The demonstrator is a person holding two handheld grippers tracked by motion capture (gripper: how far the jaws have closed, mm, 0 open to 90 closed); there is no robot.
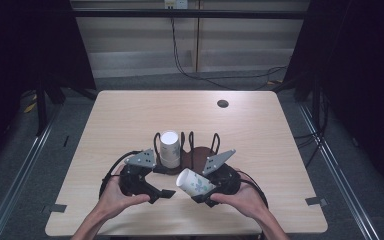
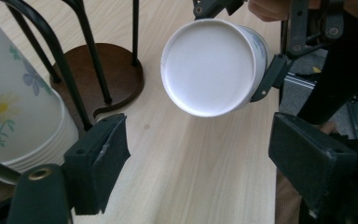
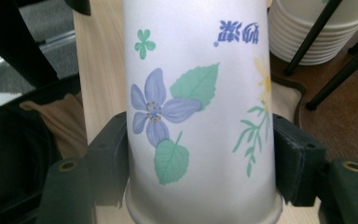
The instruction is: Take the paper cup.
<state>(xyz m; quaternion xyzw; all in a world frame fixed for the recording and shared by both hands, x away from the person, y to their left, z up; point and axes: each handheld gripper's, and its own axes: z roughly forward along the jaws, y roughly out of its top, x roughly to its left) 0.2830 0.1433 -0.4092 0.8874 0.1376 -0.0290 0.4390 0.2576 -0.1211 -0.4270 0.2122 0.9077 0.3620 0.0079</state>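
My right gripper (image 1: 206, 194) has its jaws clamped on a single paper cup (image 1: 194, 183), one pad on each side of the cup's wall near the rim. In the right gripper view the printed side of the cup (image 3: 200, 112) faces me with a blue flower and green leaves, and the cup lies tilted in the air above the near middle of the table (image 1: 130, 115), its white bottom turned toward the left. My left gripper (image 1: 164, 194) sits just left of it with the jaws spread wide and nothing between them; in the left gripper view I look between the pads straight at the cup's round bottom (image 2: 209, 67), a little apart from it. Just beyond both grippers stands a black wire cup rack (image 1: 192, 145) on a dark wooden base, and a stack of cups (image 1: 170, 149) sits upside down in its left side.
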